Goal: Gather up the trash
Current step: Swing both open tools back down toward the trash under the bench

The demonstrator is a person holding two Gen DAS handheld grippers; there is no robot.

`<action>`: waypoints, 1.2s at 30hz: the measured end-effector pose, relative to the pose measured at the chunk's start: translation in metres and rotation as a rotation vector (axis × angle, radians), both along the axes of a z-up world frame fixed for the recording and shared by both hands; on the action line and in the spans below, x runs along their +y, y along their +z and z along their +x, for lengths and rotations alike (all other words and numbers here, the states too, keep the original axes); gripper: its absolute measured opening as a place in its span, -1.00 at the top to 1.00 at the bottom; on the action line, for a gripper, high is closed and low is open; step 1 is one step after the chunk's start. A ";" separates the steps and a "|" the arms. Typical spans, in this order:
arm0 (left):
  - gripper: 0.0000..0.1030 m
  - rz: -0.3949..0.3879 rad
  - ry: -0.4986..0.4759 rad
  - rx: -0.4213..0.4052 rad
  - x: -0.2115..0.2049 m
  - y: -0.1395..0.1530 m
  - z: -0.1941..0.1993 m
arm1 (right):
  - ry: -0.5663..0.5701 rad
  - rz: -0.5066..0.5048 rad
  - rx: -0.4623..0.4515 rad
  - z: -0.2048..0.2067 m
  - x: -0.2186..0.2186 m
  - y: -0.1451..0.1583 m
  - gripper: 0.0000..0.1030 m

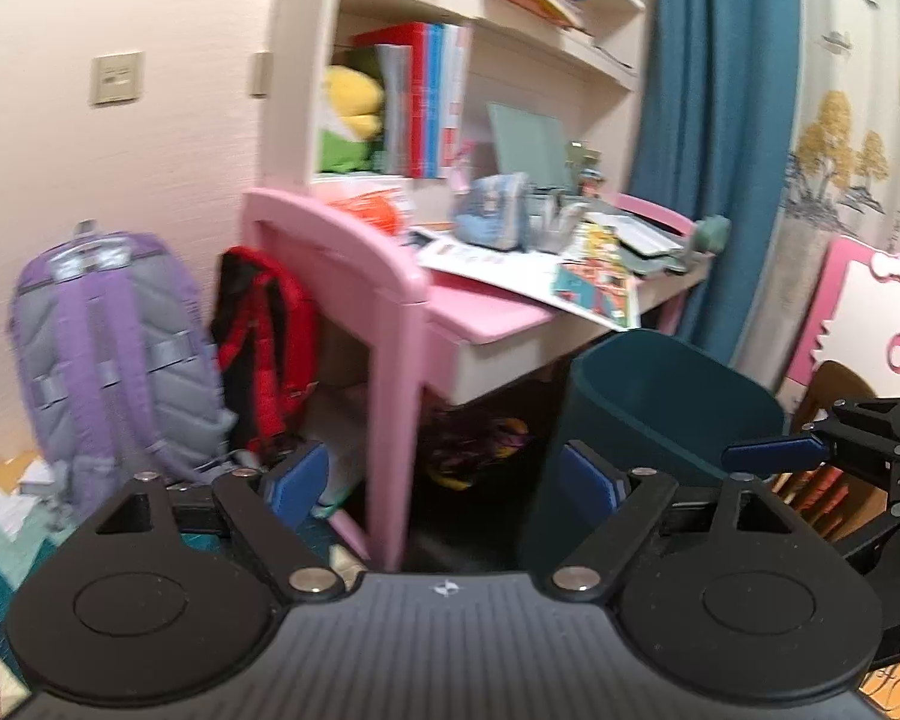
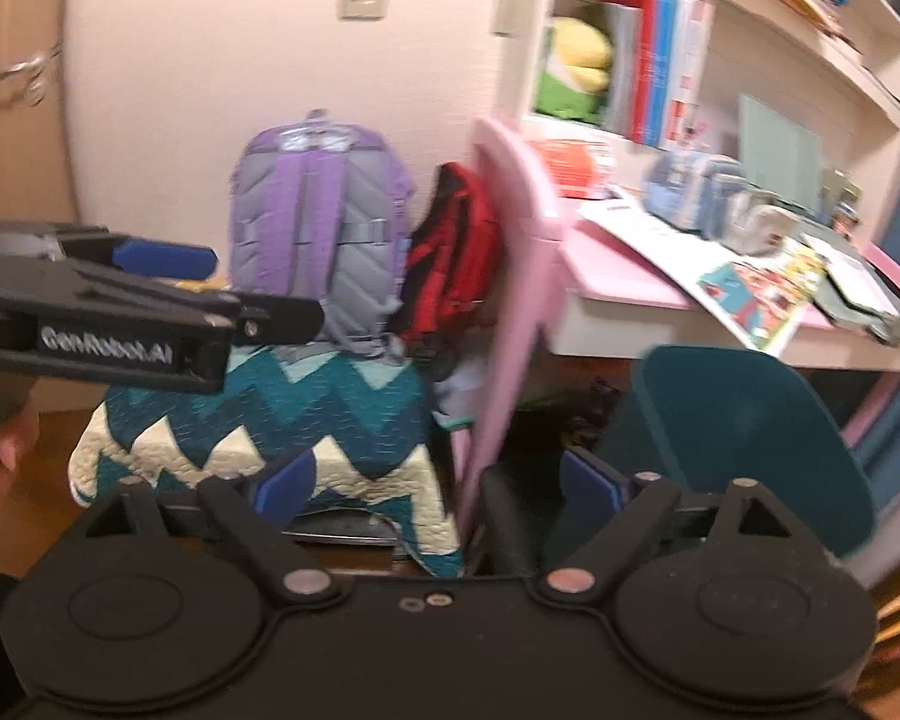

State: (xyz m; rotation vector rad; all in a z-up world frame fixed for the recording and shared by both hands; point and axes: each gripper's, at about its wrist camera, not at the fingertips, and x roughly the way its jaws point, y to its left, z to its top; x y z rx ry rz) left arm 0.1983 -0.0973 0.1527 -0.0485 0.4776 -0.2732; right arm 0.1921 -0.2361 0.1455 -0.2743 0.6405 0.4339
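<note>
Bin point(image 1: 660, 414) before desk point(image 1: 486, 324); backpack point(image 1: 114, 354) left, against wall point(image 1: 90, 180).

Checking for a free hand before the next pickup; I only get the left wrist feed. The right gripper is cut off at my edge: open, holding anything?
Observer: The right gripper is open, with nothing between the jaws. The dark teal plastic bin sits just beyond it, to the right.
Operator: Zigzag fabric at my bottom left, what is it?
Observer: A teal and cream zigzag quilt draped over something low. The purple and grey backpack stands behind it.
Operator: Anything left of that backpack?
Observer: A beige door with a metal handle, blurred.
</note>
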 end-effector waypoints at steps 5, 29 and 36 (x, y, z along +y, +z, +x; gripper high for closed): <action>-0.92 -0.017 0.091 -0.002 0.051 -0.015 -0.015 | 0.088 0.017 0.007 -0.005 0.039 -0.022 -0.88; -0.98 -0.134 0.346 0.171 0.234 -0.227 -0.012 | 0.257 0.074 0.145 0.042 0.185 -0.236 -1.00; -0.98 -0.084 0.420 0.291 0.247 -0.315 0.011 | 0.249 0.051 0.227 0.070 0.201 -0.315 -1.00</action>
